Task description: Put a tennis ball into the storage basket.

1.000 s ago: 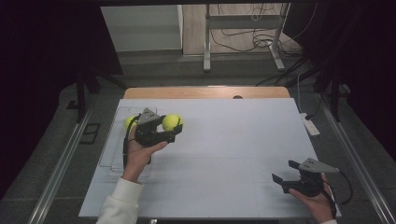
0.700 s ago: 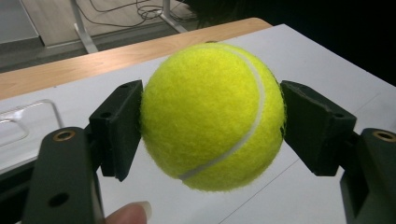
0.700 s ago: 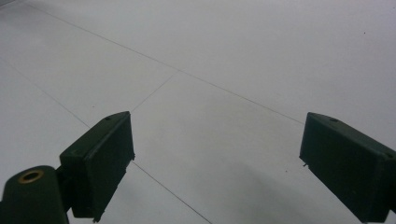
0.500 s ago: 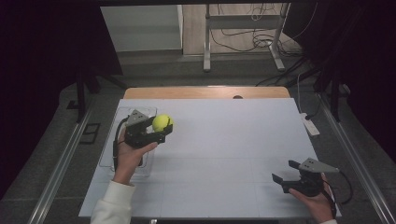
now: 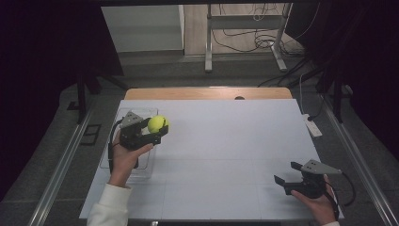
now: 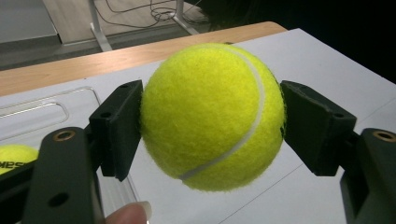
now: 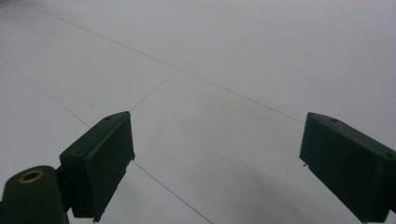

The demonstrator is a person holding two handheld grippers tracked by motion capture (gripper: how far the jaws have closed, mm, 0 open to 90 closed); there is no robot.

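The left gripper (image 5: 151, 133) has its jaws closed on a fuzzy yellow-green tennis ball (image 5: 158, 124), held above the near right edge of the clear plastic tray (image 5: 114, 162) at the left of the white tabletop (image 5: 226, 141). A second ago it sat farther right beside another ball; it has since drawn back over the tray, so the lift looks done. A second yellow ball (image 6: 13, 156) lies in the tray. The right gripper (image 5: 294, 179) rests unchanged, jaws wide apart and empty.

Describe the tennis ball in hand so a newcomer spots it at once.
Start at the clear plastic tray on the white table's left side. By its right edge, the left gripper clamps a fuzzy yellow-green tennis ball; another ball lies in the tray, ungripped.
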